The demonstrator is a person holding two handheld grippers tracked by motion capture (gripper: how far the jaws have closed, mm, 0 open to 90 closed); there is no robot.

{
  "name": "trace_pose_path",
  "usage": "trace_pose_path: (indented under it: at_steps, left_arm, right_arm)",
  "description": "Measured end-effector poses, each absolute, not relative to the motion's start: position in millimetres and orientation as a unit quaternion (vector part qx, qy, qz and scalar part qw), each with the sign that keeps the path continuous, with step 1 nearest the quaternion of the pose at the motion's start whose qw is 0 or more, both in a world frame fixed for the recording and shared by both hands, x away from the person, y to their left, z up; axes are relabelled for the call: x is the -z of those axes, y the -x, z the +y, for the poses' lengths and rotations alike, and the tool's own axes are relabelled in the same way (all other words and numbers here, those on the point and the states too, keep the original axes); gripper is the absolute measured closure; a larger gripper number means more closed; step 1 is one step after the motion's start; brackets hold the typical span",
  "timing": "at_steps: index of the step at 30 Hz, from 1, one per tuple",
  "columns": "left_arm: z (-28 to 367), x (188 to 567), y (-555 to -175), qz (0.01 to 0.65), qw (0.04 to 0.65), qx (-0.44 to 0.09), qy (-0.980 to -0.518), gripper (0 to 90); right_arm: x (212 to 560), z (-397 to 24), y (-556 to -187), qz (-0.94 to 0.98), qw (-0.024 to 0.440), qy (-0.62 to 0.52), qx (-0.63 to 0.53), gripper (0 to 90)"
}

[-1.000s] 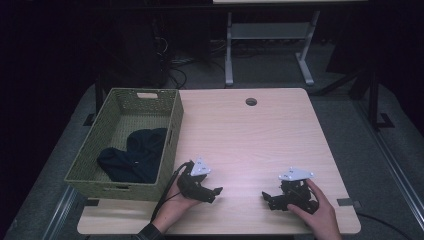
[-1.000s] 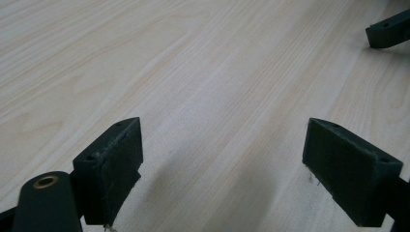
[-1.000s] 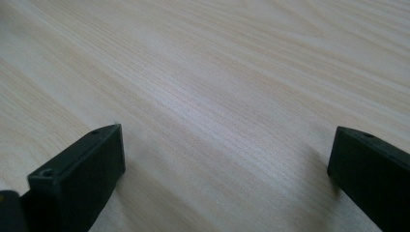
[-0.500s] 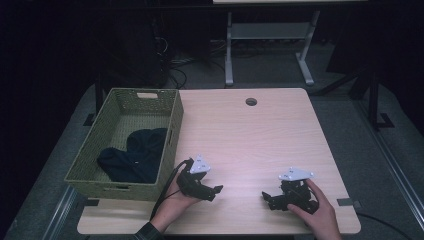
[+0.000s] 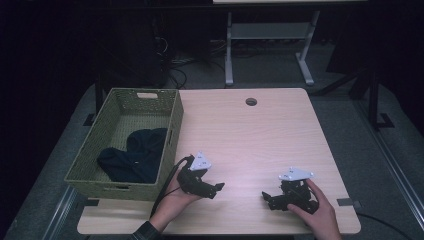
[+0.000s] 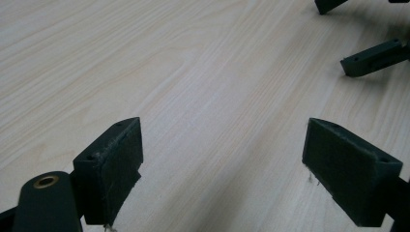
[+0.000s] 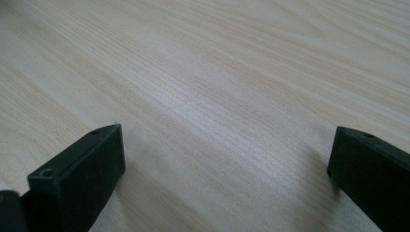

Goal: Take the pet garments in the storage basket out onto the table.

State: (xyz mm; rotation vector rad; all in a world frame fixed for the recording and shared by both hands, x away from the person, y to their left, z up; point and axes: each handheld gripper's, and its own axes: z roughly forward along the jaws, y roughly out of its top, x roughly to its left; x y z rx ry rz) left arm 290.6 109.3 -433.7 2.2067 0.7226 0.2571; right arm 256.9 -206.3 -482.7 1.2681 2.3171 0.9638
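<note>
I had both sets of tongs released and empty on the pale wooden table (image 5: 260, 135): left gripper (image 5: 216, 189) just beside the green woven basket (image 5: 170, 131) holding the dark cloth (image 5: 132, 157), right gripper (image 5: 267, 198) well apart.

Dim high view, bench (image 5: 260, 135) lit from above while the floor around falls near black, basket (image 5: 172, 125) interior shadowy, soft grainy detail; both gripper views brighter, wood grain sharp mid-frame, near fingers (image 6: 113, 166) blurred, soft shadows under them, no glare.
</note>
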Motion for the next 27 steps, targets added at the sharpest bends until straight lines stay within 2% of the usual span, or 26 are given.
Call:
trace_pose_path:
  at_steps: [27]
  left_arm:
    - [111.0, 404.2, -297.2, 0.285, 0.417, -0.093, -0.858, 14.3]
  right_arm:
    - [482.7, -206.3, -256.9, 0.813, 0.164, -0.445, -0.338, 0.0]
